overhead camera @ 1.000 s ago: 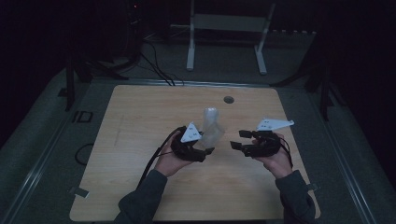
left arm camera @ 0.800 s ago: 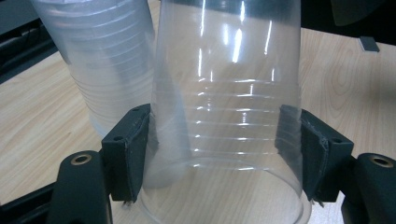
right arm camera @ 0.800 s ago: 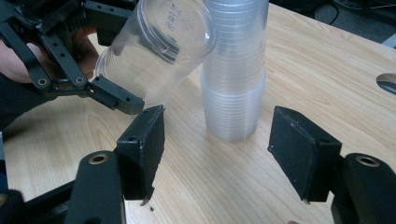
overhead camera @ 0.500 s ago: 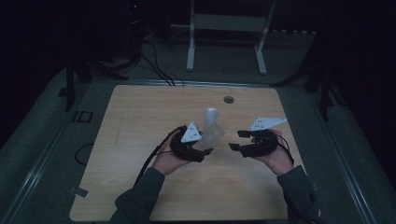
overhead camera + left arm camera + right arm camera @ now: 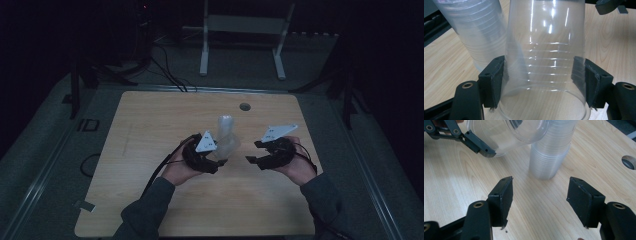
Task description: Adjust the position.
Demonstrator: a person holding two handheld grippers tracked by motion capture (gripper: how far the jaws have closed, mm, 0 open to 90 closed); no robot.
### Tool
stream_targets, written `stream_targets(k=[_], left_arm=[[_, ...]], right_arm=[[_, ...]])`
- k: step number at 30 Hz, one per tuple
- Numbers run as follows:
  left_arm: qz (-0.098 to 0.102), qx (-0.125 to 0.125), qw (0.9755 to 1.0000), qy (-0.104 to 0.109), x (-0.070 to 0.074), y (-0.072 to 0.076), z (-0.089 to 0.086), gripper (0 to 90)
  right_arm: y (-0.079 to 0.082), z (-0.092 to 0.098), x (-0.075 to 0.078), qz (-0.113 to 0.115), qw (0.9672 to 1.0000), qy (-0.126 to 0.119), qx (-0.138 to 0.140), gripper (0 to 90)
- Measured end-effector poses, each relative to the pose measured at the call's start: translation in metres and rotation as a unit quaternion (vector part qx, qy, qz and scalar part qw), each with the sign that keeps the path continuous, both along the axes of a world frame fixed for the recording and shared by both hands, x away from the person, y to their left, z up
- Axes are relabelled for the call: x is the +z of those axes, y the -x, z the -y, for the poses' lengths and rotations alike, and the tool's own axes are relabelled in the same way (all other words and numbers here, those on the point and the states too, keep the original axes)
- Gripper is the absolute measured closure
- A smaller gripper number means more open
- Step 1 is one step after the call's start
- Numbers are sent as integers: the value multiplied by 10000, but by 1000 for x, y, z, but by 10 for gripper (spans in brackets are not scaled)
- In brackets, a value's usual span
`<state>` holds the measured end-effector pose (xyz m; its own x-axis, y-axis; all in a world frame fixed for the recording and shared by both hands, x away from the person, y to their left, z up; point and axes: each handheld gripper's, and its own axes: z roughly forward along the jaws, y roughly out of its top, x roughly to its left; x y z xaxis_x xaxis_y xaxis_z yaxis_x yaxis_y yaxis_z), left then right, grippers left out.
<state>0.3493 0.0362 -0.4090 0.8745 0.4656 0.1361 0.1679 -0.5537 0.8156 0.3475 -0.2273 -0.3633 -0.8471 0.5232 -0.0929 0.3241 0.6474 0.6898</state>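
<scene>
Above the table, the left claw (image 5: 541, 80) pinches a clear cup (image 5: 544, 50); the right claw (image 5: 539, 202), just been closing, gapes empty

1. Your left gripper (image 5: 220, 161) sits in your left hand (image 5: 176, 171), forearm coming in from the bottom edge; its jaws press on both sides of the clear cup (image 5: 544, 62).
2. Your right gripper (image 5: 252, 152) rests in your right hand (image 5: 295, 167), pointing toward the left one.
3. Its jaws have just been closing, with nothing between them.
</scene>
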Motion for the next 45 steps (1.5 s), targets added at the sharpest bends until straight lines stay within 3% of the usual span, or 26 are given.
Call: stream_targets(k=[7, 23, 29, 38, 45], left_arm=[[-7, -148, 9997, -185, 2, 0, 3, 295], [16, -420, 9976, -550, -4, 2, 10, 295], [-50, -583, 9956, -730, -7, 4, 13, 295], [-57, -841, 9902, -1114, -10, 8, 21, 295], [-40, -945, 9878, -1241, -11, 9, 24, 295]], right_arm=[[-1, -2, 1, -38, 9995, 295, 103, 371], [-1, -12, -3, -249, 9965, 648, 475, 358], [0, -14, -3, -306, 9950, 703, 632, 353], [3, -17, -5, -372, 9927, 721, 890, 347], [5, -21, -7, -435, 9904, 778, 1053, 347]])
